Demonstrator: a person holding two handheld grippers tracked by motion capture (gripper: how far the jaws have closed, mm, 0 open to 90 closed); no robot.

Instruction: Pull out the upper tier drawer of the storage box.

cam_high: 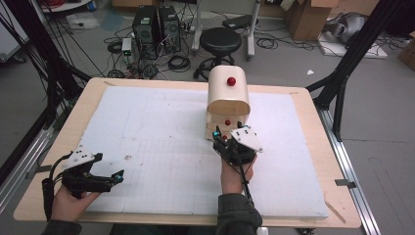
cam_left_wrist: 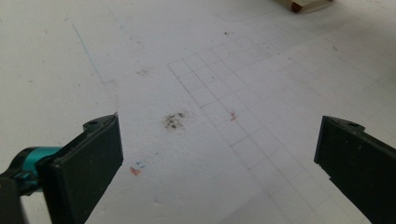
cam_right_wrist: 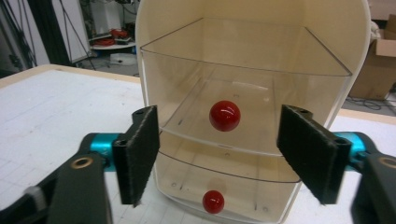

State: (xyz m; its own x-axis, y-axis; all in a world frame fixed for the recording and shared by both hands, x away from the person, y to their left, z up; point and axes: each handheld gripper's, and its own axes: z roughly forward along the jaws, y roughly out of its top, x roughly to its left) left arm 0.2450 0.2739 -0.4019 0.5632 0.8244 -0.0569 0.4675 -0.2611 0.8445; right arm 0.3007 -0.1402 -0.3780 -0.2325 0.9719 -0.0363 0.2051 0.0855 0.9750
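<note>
Left tool [cam_high: 115, 177]: held low over the near left corner of the desk [cam_high: 303, 95], jaws spread wide, nothing between them; in the left gripper view it looks along the white foam sheet [cam_left_wrist: 140, 46].
Foam sheet marks: pencil grid and a dark smudge [cam_left_wrist: 174, 121] ahead of the left tool's jaws.
Right tool [cam_high: 226, 135]: just in front of the drawer cabinet [cam_high: 228, 95], jaws wide apart, gripping nothing; in the right gripper view the pads stand either side of the upper red knob [cam_right_wrist: 224, 115] without touching it.
Drawer cabinet: small cream box with a rounded top, upright on the foam sheet past mid-desk, right of centre.
Drawers: two clear plastic drawers, both look empty; the upper one is pulled out toward the right tool, and the lower red knob [cam_right_wrist: 213, 201] sits beneath.
Top of cabinet: one more red knob [cam_high: 231, 81].
Behind the desk: black stool [cam_high: 221, 41], two computer towers [cam_high: 156, 24], cardboard boxes [cam_high: 308, 17].
</note>
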